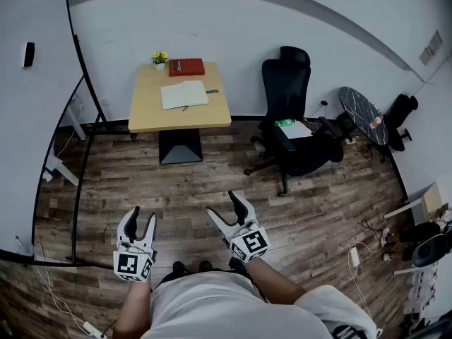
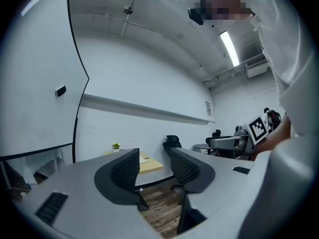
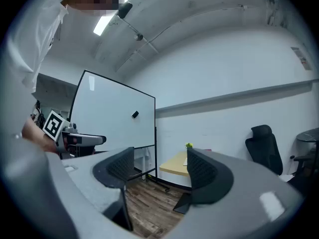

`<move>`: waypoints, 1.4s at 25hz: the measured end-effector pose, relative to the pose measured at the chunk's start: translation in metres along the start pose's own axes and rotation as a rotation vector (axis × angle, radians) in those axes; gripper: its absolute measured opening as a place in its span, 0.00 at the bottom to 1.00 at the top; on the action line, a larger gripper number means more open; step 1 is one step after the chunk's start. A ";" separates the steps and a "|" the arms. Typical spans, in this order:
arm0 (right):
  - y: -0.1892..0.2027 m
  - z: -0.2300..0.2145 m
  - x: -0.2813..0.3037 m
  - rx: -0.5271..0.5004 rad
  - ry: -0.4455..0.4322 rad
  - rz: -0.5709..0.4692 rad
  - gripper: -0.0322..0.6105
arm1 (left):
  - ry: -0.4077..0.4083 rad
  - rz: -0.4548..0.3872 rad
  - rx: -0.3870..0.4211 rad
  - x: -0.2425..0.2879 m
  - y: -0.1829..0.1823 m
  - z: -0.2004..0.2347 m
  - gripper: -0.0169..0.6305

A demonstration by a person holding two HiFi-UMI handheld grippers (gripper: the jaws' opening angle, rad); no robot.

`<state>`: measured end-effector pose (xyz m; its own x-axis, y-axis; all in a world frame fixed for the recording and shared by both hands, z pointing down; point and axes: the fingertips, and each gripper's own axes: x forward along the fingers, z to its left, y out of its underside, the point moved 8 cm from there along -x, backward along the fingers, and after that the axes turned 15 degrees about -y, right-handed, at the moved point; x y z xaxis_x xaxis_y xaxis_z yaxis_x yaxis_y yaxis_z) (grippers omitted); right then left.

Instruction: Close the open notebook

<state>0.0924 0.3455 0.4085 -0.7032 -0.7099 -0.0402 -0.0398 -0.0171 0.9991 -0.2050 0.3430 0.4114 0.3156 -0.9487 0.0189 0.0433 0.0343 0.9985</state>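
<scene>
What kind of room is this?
It looks like an office or a small meeting room. A wooden table holds an open notebook, a black office chair stands beside it, and a big whiteboard stands nearby.

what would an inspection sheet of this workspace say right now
surface: wooden table across the room
job's things: notebook open on the table, untouched
clutter: red book and potted plant behind it
grippers: left gripper and right gripper open, empty, far short of the table
cables: white cable on the floor at left, other cables at right
surroundings: office chair beside the table, whiteboard at left
</scene>
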 end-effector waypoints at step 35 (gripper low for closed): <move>0.001 0.007 -0.028 -0.008 0.013 -0.016 0.58 | 0.040 0.025 -0.014 -0.023 0.000 -0.016 0.31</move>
<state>0.1070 0.3709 0.4102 -0.6935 -0.7182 -0.0558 -0.0451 -0.0339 0.9984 -0.1968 0.3703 0.4100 0.3544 -0.9342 0.0411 0.0486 0.0623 0.9969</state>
